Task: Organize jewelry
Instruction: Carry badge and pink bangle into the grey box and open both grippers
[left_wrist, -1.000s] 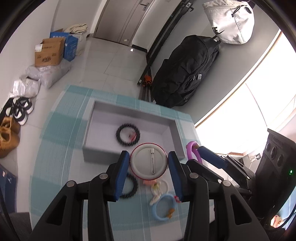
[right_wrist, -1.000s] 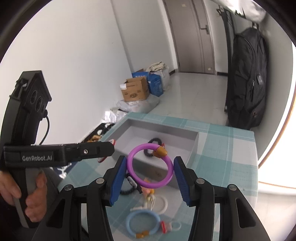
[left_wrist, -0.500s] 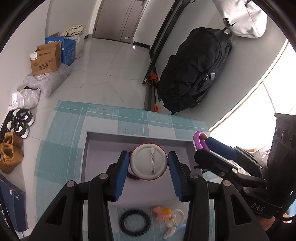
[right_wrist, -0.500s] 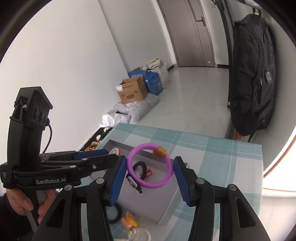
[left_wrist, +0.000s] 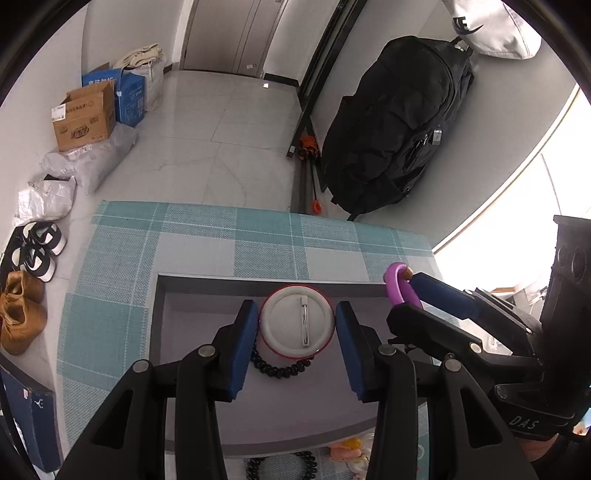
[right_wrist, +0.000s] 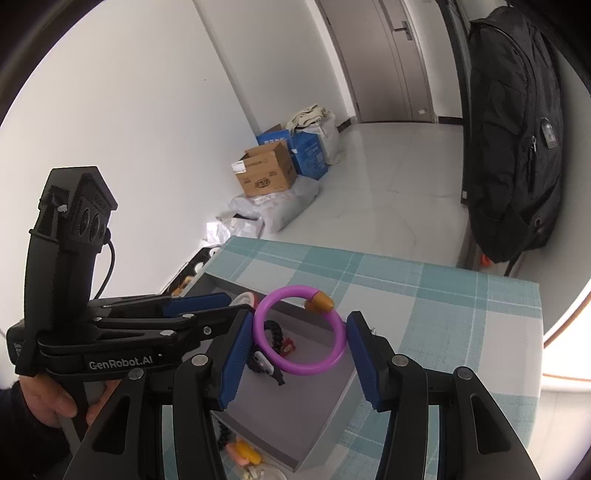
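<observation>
My left gripper (left_wrist: 297, 325) is shut on a round white pin badge (left_wrist: 295, 323) with a red rim, held above the grey tray (left_wrist: 207, 284). A black bead bracelet (left_wrist: 279, 367) lies in the tray just under the badge. My right gripper (right_wrist: 300, 334) is shut on a purple ring bracelet (right_wrist: 295, 365) with an orange bead, also over the tray (right_wrist: 332, 387). The purple bracelet (left_wrist: 397, 286) and the right gripper show at the right of the left wrist view. The left gripper (right_wrist: 221, 304) reaches in from the left of the right wrist view.
The tray rests on a teal checked cloth (left_wrist: 122, 295). Near its front edge lie another black bracelet (left_wrist: 284, 467) and pale trinkets (left_wrist: 351, 452). A black backpack (left_wrist: 391, 129), cardboard boxes (left_wrist: 83, 118) and shoes (left_wrist: 37, 251) stand on the floor beyond. A hand (right_wrist: 48, 400) holds the left gripper.
Both grippers moved forward from the loose items at the cloth's front to above the tray, each keeping its piece. The tray now lies under the fingers.
</observation>
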